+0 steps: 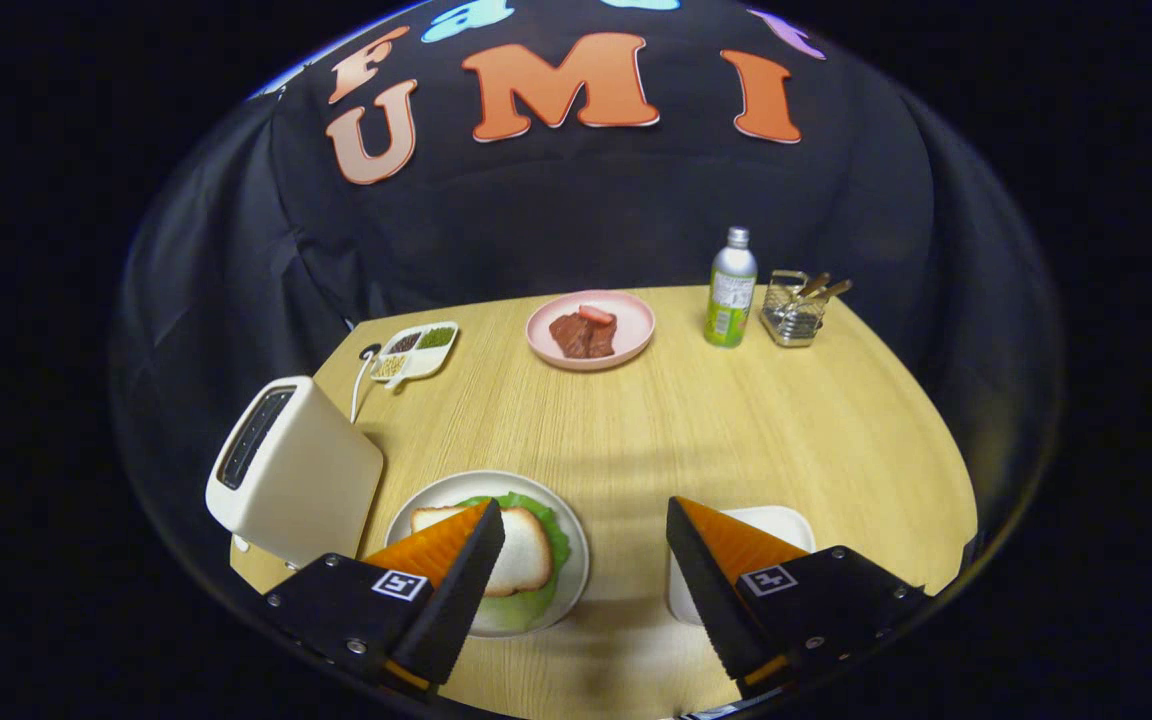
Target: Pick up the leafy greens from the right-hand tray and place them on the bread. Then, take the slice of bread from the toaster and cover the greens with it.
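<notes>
**Looks pretty much done here**

The toaster (291,470) slots look empty. On the round plate (416,505), a bread slice (516,550) is laid over the leafy greens (551,530). The right-hand tray (786,520) seems bare. The gripper (586,545) is held wide open, nothing gripped; only backing off is probably needed.

Claw (586,535) with fingers spread wide apart, seemingly empty, tilted slightly downward.
</notes>
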Tool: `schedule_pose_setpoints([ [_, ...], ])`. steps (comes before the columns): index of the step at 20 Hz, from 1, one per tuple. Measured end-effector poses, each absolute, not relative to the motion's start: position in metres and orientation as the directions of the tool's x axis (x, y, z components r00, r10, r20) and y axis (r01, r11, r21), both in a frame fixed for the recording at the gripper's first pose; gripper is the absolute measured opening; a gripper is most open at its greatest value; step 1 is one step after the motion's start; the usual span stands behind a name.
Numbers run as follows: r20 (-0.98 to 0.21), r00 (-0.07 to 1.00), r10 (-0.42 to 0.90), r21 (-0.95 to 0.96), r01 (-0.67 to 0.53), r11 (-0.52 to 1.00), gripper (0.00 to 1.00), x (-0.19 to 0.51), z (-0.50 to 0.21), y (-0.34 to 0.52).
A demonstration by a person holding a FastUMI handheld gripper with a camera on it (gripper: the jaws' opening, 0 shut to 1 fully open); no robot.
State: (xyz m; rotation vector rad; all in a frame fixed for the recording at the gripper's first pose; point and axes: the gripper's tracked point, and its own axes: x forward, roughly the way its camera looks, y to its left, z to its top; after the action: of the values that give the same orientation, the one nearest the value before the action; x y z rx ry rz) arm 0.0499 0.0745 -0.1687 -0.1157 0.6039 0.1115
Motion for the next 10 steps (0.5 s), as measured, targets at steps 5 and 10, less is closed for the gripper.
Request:
schedule_pose_setpoints([
  [5,-0.412,0.911,0.022,-0.113,-0.075,0.991,0.98,0.049,-0.085,0.04],
  [10,-0.247,0.969,-0.003,-0.14,-0.032,0.99,0.98,0.037,-0.013,0.012],
])
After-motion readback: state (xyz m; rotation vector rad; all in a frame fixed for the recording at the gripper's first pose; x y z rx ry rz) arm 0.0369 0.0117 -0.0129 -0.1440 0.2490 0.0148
